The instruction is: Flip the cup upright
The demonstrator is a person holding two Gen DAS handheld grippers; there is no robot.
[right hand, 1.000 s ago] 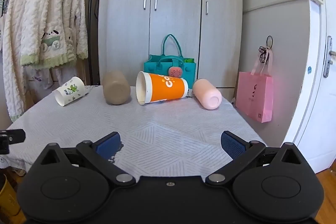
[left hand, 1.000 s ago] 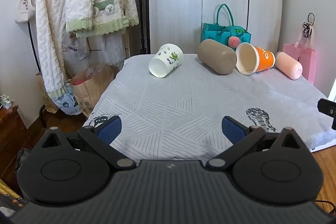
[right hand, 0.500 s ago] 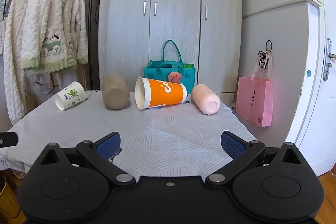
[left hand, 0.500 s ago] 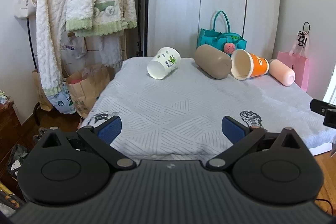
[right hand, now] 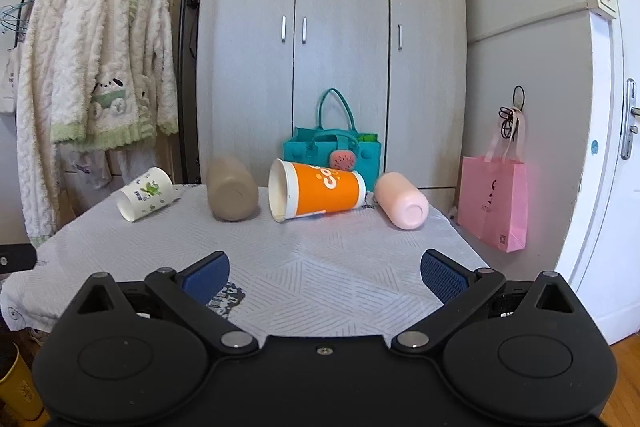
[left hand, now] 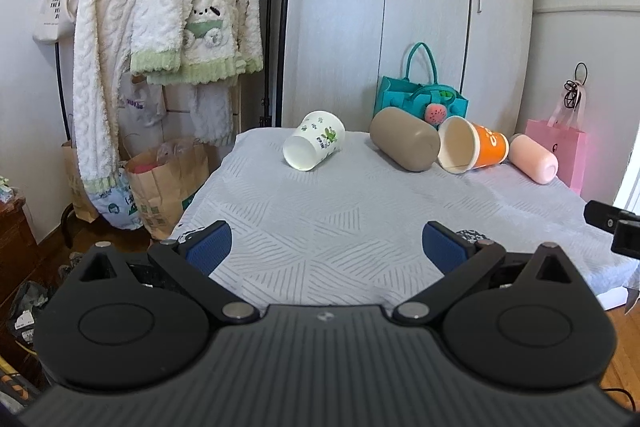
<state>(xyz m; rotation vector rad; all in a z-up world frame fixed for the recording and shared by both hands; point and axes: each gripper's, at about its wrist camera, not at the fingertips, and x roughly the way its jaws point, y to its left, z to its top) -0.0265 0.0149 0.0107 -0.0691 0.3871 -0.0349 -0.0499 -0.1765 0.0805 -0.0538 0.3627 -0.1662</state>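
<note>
Four cups lie on their sides along the far edge of the tabletop (right hand: 360, 267), which wears a grey patterned cloth: a white paper cup (left hand: 314, 141) with green prints, a tan cup (left hand: 404, 139), an orange paper cup (right hand: 316, 195) and a pink cup (right hand: 402, 201). The left gripper (left hand: 326, 247) and right gripper (right hand: 325, 269) hover at the near edge, jaws wide apart, holding nothing.

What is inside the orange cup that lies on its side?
The orange cup lies with its mouth open toward the cameras. Its pale inner wall shows and nothing is visible in it. Its deepest part is in shadow in the right wrist view, so I cannot fully check there.
</note>
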